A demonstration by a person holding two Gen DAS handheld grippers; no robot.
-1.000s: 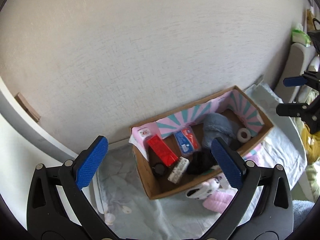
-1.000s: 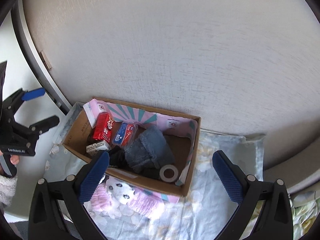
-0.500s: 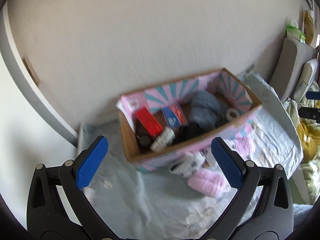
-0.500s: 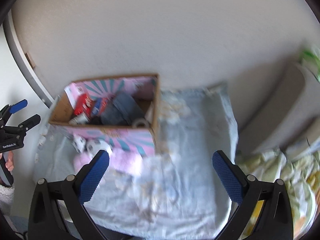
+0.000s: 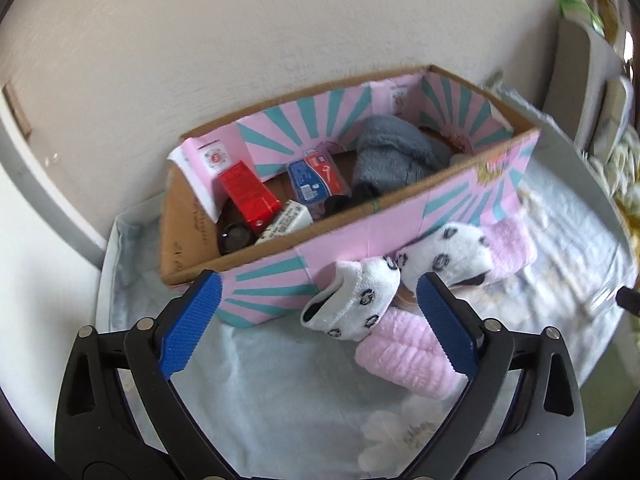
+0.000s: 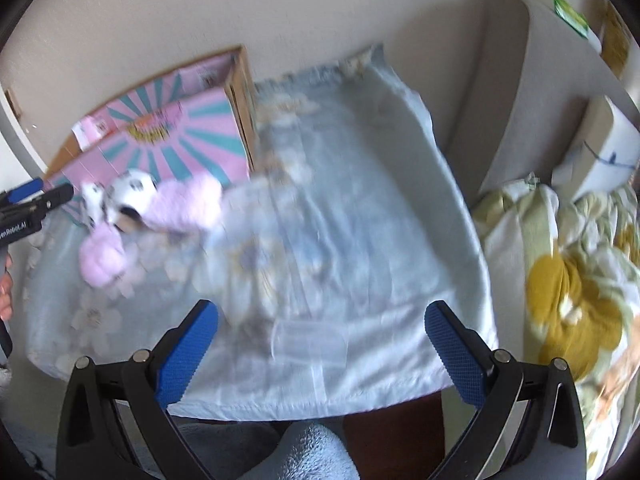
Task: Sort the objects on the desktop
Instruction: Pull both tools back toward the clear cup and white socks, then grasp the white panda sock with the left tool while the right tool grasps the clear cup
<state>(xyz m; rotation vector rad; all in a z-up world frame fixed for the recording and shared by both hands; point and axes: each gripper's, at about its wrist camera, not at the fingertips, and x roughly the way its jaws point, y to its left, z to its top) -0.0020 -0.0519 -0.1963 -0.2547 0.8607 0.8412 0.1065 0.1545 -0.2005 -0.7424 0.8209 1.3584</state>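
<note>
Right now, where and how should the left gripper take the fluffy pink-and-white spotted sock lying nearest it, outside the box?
Judging by its pose, grip the white spotted cuff end of the fluffy pink-and-white sock, coming from above. It stands bunched and raised off the pale blue cloth, clear of the pink-and-teal cardboard box. The left gripper has it partly between its closing jaws, pads not pressing.

you see a pale blue flowered cloth (image 6: 360, 200) spread over the table, a plain beige wall (image 5: 200, 40) at the far side, and rumpled yellow-flowered bedding (image 6: 572, 300) off to the right.
</note>
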